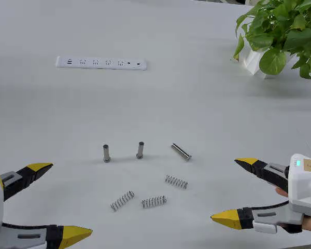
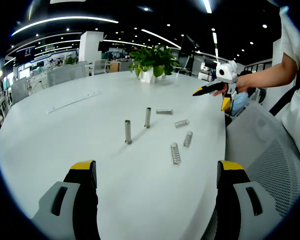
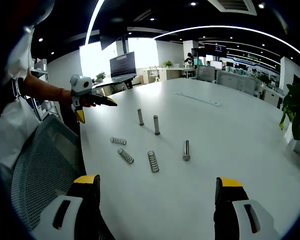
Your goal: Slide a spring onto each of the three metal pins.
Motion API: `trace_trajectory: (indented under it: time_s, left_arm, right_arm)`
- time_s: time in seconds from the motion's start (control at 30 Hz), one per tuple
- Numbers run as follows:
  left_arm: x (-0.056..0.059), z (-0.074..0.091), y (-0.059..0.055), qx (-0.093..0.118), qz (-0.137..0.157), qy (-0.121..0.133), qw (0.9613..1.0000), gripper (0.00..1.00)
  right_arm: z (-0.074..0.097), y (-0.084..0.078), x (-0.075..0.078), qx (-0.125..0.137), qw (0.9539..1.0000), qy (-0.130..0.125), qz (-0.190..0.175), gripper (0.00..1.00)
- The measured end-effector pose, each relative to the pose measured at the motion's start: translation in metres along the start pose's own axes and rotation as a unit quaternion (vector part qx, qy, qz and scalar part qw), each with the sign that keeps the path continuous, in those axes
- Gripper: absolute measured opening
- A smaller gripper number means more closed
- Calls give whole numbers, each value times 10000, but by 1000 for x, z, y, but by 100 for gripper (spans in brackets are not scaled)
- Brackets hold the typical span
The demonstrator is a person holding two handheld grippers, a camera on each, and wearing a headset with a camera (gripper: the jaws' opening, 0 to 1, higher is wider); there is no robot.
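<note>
Shiny metal pins (image 1: 107, 153) and wire springs (image 1: 176, 181) — smooth matt table (image 1: 207, 104), white plastic power strip (image 1: 101, 63).

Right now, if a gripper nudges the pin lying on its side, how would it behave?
The lying pin is a smooth, shiny cylinder on the flat table, so it would probably roll. One end looks wider, so it may veer. It looks rigid, likely slippery to pinch.

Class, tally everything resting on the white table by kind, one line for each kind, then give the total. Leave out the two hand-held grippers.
Metal pins: 3 (two upright, one lying flat)
Springs: 3
Power strip: 1
Potted plant: 1
Total: 8
</note>
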State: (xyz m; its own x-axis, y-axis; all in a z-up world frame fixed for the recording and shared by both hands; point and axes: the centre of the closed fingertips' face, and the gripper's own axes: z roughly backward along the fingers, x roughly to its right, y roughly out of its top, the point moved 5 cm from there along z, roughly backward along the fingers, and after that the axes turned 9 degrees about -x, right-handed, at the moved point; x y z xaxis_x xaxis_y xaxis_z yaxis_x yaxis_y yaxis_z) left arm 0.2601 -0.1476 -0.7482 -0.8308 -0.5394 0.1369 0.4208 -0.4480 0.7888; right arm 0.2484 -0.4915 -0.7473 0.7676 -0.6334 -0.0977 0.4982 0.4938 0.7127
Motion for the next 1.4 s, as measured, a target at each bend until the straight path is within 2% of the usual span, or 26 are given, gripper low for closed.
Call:
trace_trajectory:
  time_s: [0.3, 1.2, 1.4]
  left_arm:
    - [-3, 3, 1, -7, 9, 30, 10000, 99]
    - [-1, 1, 0, -40, 18, -84, 10000, 99]
    - [-1, 1, -1, -30, 34, -105, 9999, 99]
  right_arm:
    - [3, 1, 1, -14, 10000, -35, -11, 95]
    - [2, -3, 3, -137, 9999, -4, -10, 92]
    - [3, 4, 7, -176, 9998, 10, -12, 90]
